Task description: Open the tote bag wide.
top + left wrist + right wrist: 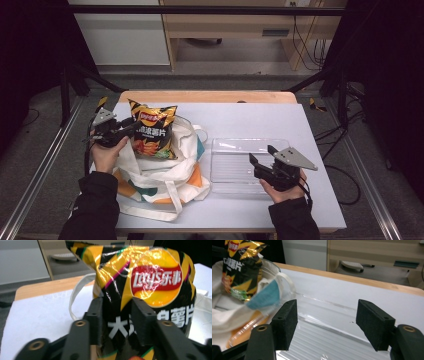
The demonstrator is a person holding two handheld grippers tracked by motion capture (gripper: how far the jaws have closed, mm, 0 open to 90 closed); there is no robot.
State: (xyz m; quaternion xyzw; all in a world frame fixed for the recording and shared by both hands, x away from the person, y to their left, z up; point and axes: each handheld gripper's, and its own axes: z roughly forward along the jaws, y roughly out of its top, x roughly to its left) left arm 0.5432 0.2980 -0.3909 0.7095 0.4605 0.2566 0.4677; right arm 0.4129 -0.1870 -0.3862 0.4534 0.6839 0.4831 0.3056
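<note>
We cannot see the bottom of the chip bag (152,134): in the high view its lower end sinks into the mouth of the cloth tote bag (165,177), and in the left gripper view the black jaws cover its lower middle. That close view does give us what the high view cannot — the red and yellow brand badge, the crinkled foil and one white tote handle (75,298) looping behind. The bag stands roughly upright, its long axis running top to bottom, the sealed top edge toward the far edge of the desk (250,117), the printed face toward us.

Our left hand-held gripper (127,126) is clamped on the chip bag's left side, both pads pressed into the foil. It sits near the desk's far left corner, above the tote, which lies along the left edge.

Our right hand-held gripper (261,156) has its jaws spread wide with nothing between them, over the near right part of a clear plastic tray (240,145). The tray lies flat on the right half of the desk — its rim is faint against the pale surface, and the right gripper view shows its ribbed floor. The tray's left end sits just beside the tote; whether they touch is hard to tell.
</note>
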